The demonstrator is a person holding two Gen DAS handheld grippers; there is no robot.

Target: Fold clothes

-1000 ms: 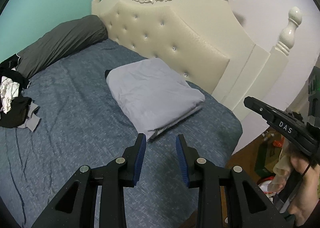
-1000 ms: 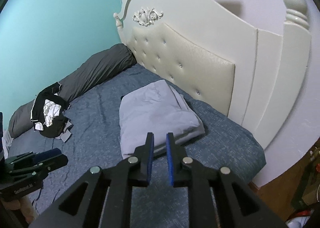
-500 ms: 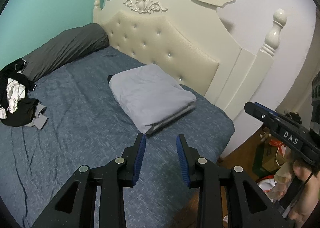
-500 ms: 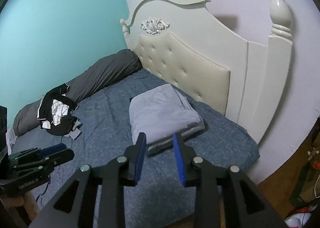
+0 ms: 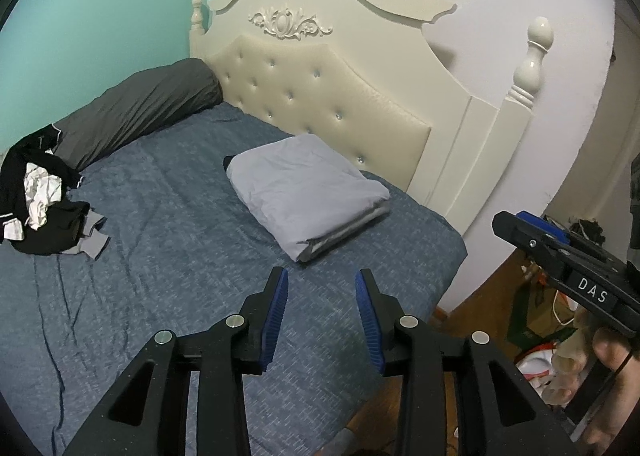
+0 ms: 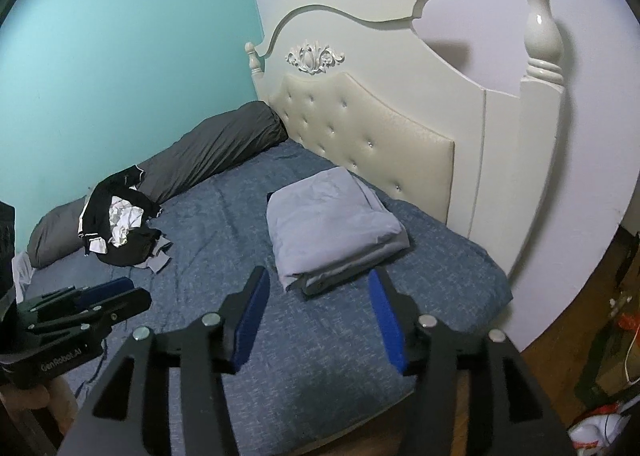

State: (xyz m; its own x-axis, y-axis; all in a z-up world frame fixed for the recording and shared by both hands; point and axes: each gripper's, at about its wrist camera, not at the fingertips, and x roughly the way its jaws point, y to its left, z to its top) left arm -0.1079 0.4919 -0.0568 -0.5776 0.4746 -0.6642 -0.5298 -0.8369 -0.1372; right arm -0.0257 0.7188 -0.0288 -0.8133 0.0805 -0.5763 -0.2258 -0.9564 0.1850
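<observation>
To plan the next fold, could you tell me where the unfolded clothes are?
The black-and-white clothes pile lies at the bed's left side in both views, against the grey bolster.

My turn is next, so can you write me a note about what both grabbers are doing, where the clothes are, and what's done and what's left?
Left gripper: open, holding nothing, over the blue bed sheet.
Right gripper: open wide, holding nothing, over the bed's near edge.
Done: a light grey folded stack lies flat near the headboard, with nothing touching it.
Left: a messy black and white clothes pile sits unfolded beside the dark grey pillow, far from both grippers.
Next, probably: reach over to that pile, pull one piece out, spread it flat and fold it.
</observation>
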